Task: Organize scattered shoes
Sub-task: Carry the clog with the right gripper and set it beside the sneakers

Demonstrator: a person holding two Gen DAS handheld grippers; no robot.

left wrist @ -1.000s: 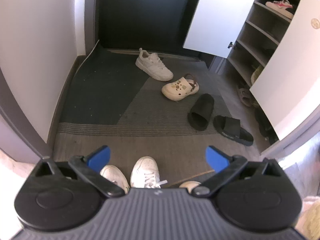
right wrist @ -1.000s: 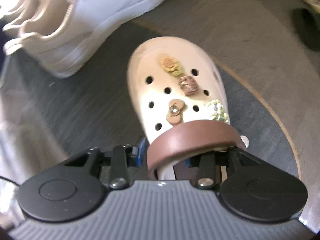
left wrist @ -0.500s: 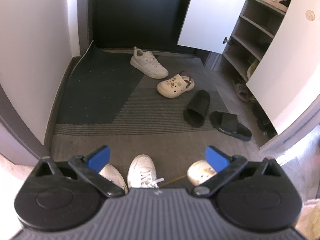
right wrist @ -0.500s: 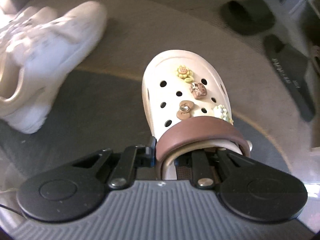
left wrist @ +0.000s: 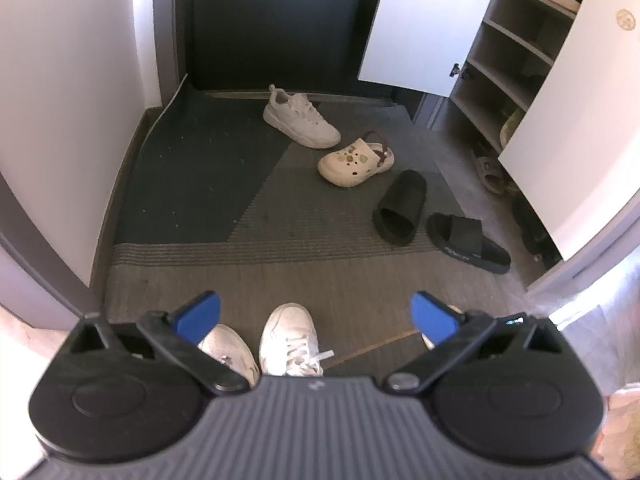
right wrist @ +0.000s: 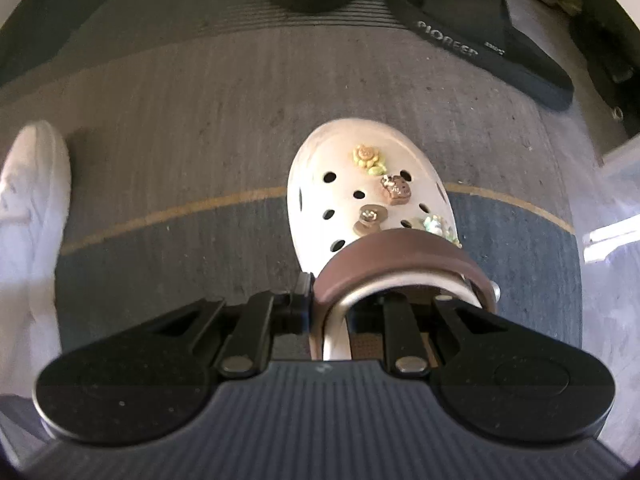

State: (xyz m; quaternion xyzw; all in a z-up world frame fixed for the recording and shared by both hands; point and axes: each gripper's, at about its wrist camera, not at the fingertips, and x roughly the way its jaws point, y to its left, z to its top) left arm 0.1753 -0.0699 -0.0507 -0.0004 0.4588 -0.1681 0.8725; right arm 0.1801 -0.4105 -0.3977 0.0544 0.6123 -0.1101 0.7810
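My right gripper [right wrist: 347, 312] is shut on the heel rim of a cream clog [right wrist: 360, 192] with charms and a brown strap, held above the mat. My left gripper [left wrist: 316, 312] is open and empty, high above the floor. In the left wrist view, the matching cream clog [left wrist: 354, 160] lies mid-mat, a white sneaker [left wrist: 300, 120] behind it, and two black slides [left wrist: 400, 208] [left wrist: 468, 242] to the right. Two white sneakers [left wrist: 290, 336] [left wrist: 228, 350] lie just under the left gripper.
An open shoe cabinet [left wrist: 516, 52] with white doors [left wrist: 572, 120] stands at the right, with shoes on its shelves and below. A white wall [left wrist: 72, 100] bounds the left, a dark door [left wrist: 276, 20] the back. A white sneaker [right wrist: 28, 208] lies left of the held clog.
My right gripper has carried the clog away from the white sneakers toward the black slides. The left gripper has risen and drawn back a little, still open.
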